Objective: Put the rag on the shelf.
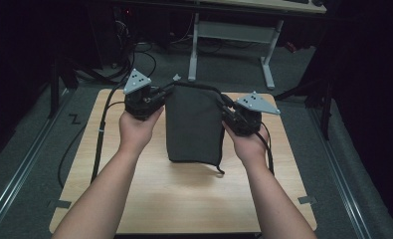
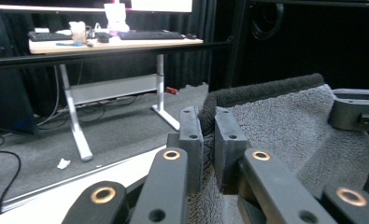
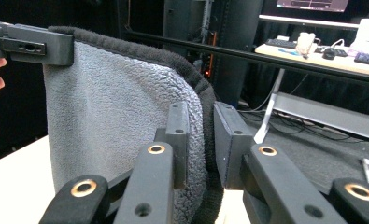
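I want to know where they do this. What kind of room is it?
Probably a lab or office workroom set up for recording. Behind the small wooden table stands a desk with keyboards and a monitor, cables trail over grey carpet, and black curtains hang around.

1. Left gripper [image 1: 170, 91]: black blocky body, upper left of the high view, topped by a grey three-cornered plate with small dark holes; black cable trails down.
2. Right gripper [image 1: 223, 103]: same build, right of centre.
3. Jaws: dark grey pads, black links, brass-ringed pivots.
4. Forearms bare, no sleeves.
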Demonstrator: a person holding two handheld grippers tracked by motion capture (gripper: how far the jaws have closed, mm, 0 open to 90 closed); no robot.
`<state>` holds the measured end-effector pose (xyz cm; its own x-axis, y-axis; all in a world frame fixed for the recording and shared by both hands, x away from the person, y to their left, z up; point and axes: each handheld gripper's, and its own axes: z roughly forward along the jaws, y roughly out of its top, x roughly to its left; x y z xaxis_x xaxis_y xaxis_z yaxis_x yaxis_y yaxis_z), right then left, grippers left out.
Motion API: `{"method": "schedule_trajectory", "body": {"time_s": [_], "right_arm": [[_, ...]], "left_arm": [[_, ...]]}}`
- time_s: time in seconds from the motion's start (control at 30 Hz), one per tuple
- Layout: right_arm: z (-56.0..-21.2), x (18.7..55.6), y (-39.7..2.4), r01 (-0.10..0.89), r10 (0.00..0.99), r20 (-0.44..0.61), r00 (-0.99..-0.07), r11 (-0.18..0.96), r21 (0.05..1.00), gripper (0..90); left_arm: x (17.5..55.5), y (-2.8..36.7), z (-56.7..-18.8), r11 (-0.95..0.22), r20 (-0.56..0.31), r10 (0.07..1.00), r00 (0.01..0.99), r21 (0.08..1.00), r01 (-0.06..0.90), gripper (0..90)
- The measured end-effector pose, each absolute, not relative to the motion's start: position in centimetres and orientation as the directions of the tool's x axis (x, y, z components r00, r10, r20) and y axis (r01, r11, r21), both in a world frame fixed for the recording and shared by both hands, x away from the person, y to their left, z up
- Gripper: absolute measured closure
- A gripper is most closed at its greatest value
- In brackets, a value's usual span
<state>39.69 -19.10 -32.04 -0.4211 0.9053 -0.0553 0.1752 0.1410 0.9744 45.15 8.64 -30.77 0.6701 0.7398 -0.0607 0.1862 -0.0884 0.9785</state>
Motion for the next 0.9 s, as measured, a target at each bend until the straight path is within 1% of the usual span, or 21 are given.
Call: {"method": "schedule_trajectory", "body": {"time_s": [0.3, 0.43, 0.53, 0.6, 0.77, 0.9], "right_arm": [[-32.3, 43.3, -19.6, 0.196, 0.909, -0.067, -0.411, 0.16, 0.968, 77.9], [-32.7, 45.0, -20.3, 0.211, 0.91, -0.074, -0.409, 0.173, 0.962, 78.0], [-33.4, 45.9, -20.6, 0.236, 0.909, -0.069, -0.412, 0.18, 0.955, 77.9], [-33.9, 46.7, -20.8, 0.259, 0.904, -0.045, -0.424, 0.169, 0.951, 78.0], [-34.8, 47.8, -20.8, 0.28, 0.9, -0.05, -0.432, 0.187, 0.942, 78.3], [-35.7, 48.4, -21.4, 0.305, 0.897, -0.017, -0.441, 0.168, 0.937, 80.1]], "left_arm": [[48.4, 7.6, -31.7, -0.098, -0.05, 0.764, 0.644, 0.977, 0.191, 83.6], [49.8, 6.8, -32.2, -0.146, -0.018, 0.77, 0.638, 0.968, 0.203, 83.6], [50.7, 6.6, -32.9, -0.158, -0.029, 0.773, 0.634, 0.959, 0.237, 83.6], [51.2, 6.7, -33.5, -0.17, -0.033, 0.776, 0.63, 0.951, 0.259, 83.6], [52.2, 6.6, -35.1, -0.191, -0.037, 0.779, 0.626, 0.937, 0.292, 84.0], [52.7, 6.8, -36.4, -0.194, -0.065, 0.772, 0.632, 0.923, 0.332, 84.3]]}}
